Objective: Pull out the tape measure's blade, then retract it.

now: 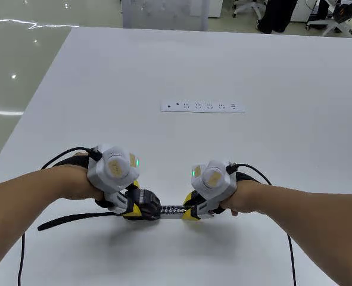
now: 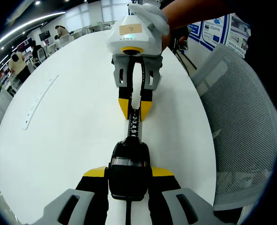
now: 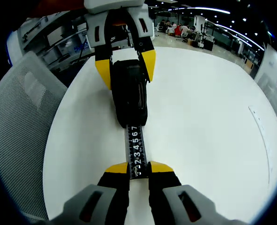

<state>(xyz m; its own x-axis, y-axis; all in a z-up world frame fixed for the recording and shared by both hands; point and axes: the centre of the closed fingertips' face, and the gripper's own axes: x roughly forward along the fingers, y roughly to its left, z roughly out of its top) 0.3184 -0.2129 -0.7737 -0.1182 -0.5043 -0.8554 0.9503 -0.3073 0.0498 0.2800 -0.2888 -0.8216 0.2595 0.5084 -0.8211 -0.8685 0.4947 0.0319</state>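
Observation:
A black tape measure case (image 1: 146, 205) (image 2: 129, 166) (image 3: 130, 91) sits just above the white table, clamped in my left gripper (image 1: 135, 207) (image 2: 129, 174), whose yellow-tipped jaws press both its sides. A short length of blade (image 1: 173, 211) (image 2: 134, 125) (image 3: 135, 150), numbered up to about 7, runs out of the case to my right gripper (image 1: 190, 213) (image 3: 138, 168) (image 2: 135, 107). The right gripper is shut on the blade's end. The two grippers face each other, close together near the table's front edge.
A white power strip (image 1: 203, 106) (image 2: 37, 101) (image 3: 265, 136) lies flat mid-table, well beyond the grippers. A grey mesh chair (image 2: 241, 122) (image 3: 21, 126) stands behind the front edge. A black strap (image 1: 74, 220) trails left of the left hand. Office chairs and people stand far off.

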